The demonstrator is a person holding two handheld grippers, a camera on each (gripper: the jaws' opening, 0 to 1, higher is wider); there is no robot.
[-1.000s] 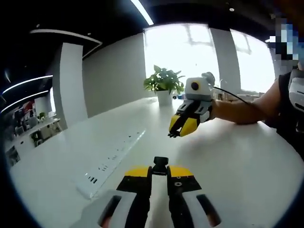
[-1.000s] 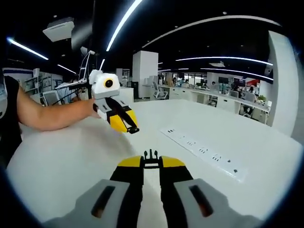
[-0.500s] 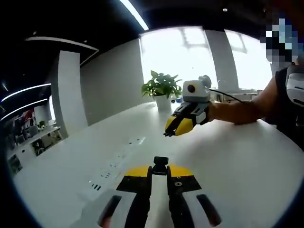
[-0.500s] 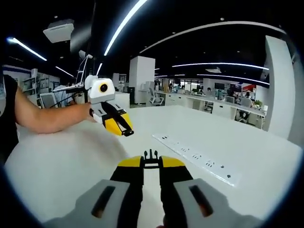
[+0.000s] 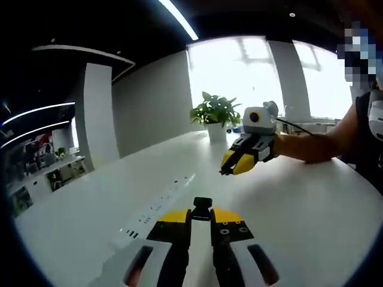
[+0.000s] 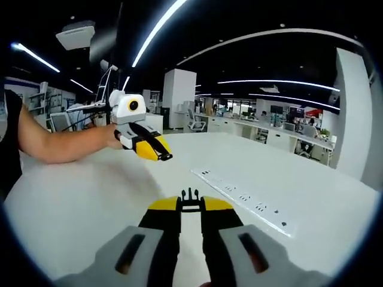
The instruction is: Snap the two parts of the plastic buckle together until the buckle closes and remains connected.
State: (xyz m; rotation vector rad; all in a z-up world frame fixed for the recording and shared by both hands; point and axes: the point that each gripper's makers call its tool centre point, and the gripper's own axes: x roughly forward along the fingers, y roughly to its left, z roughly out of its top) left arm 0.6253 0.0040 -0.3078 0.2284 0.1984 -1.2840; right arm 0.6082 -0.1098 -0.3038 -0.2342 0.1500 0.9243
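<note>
the buckle is not yet joined: the left gripper [image 5: 201,220] is clenched on the socket half [image 5: 202,207] and the right gripper [image 6: 190,207] on the pronged half [image 6: 190,198], each poking out at 12 o'clock between its fingertips. the halves are well apart above the white table [image 6: 72,203], so aligning and snapping are left, i judge.

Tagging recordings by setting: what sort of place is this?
Likely an open-plan office: rows of desks with monitors and chairs, long ceiling light strips, and a large white table with built-in power sockets.
</note>
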